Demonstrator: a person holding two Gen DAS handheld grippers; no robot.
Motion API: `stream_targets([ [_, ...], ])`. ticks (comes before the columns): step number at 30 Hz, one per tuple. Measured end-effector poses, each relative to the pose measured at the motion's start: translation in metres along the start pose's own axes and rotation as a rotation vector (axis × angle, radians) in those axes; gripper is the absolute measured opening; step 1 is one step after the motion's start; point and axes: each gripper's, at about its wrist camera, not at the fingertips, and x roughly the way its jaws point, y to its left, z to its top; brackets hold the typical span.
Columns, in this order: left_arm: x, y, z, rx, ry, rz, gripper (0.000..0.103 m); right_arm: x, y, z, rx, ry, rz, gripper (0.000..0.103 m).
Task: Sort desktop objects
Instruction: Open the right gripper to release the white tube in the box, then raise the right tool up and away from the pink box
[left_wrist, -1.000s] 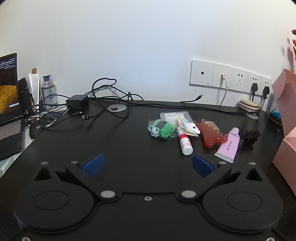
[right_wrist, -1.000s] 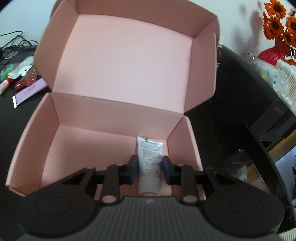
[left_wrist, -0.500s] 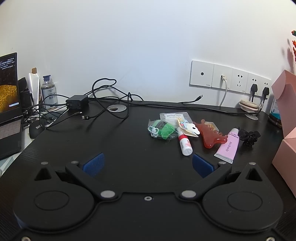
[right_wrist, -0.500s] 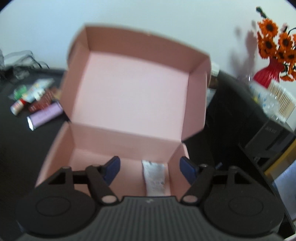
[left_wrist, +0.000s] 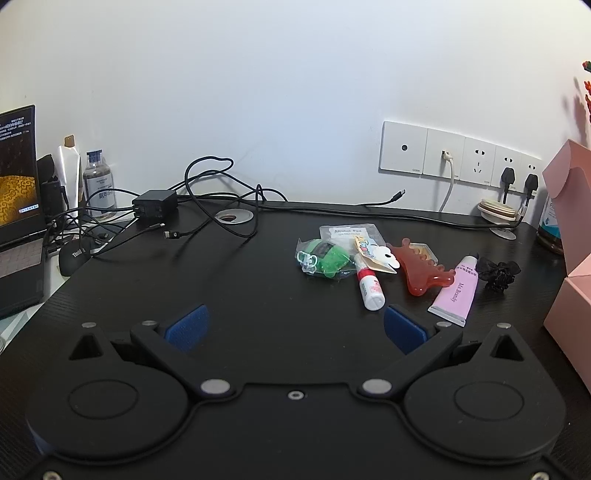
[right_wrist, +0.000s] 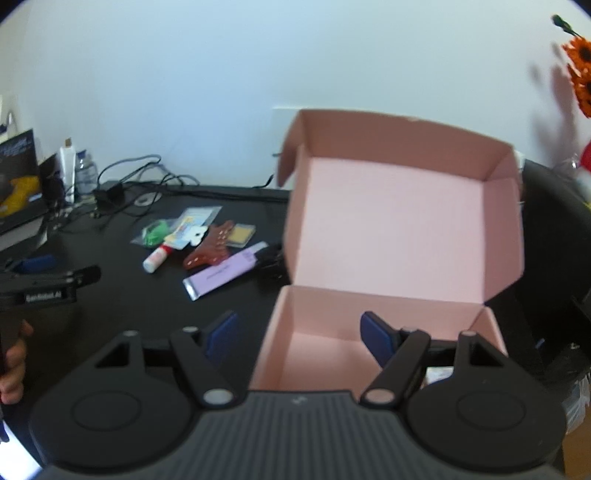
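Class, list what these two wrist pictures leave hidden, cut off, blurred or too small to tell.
- Pink box floor, right wrist view: near part hidden by the right claw.
- Pink box, left wrist view: cut off by the right edge.
- Pouch print, left wrist view: too small.
- Pink tube lettering, right wrist view: blurred.

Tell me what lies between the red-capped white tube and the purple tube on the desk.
The red comb-shaped scraper lies between the red-capped white tube and the purple tube; both wrist views show it.
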Motion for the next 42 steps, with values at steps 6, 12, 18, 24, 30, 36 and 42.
stream_targets([
  [6, 0.0, 0.001, 0.0, -0.002, -0.003, 0.002, 0.103, 0.014, 0.013, -0.008, -0.013, 0.042, 0.029, 0.055],
  [12, -0.001, 0.0, 0.0, -0.001, -0.005, 0.001, 0.103, 0.029, 0.023, -0.013, 0.007, 0.081, 0.047, 0.027],
  [18, 0.0, 0.001, 0.0, -0.003, -0.004, 0.0, 0.103, 0.033, 0.029, -0.012, 0.031, 0.053, 0.05, 0.027],
  [24, -0.001, 0.0, 0.0, -0.003, -0.005, 0.0, 0.103, 0.039, 0.036, -0.009, 0.04, 0.045, 0.066, 0.027],
  [30, 0.0, 0.001, 0.0, -0.005, -0.005, 0.0, 0.103, 0.041, 0.041, -0.007, 0.03, 0.041, 0.067, 0.027],
  [36, 0.0, 0.001, 0.001, -0.006, -0.003, -0.001, 0.103, 0.012, 0.051, -0.013, -0.025, -0.143, 0.002, 0.075],
  [42, 0.0, -0.001, 0.0, 0.006, -0.003, 0.002, 0.103, -0.018, 0.079, -0.039, -0.121, -0.366, -0.097, 0.1],
])
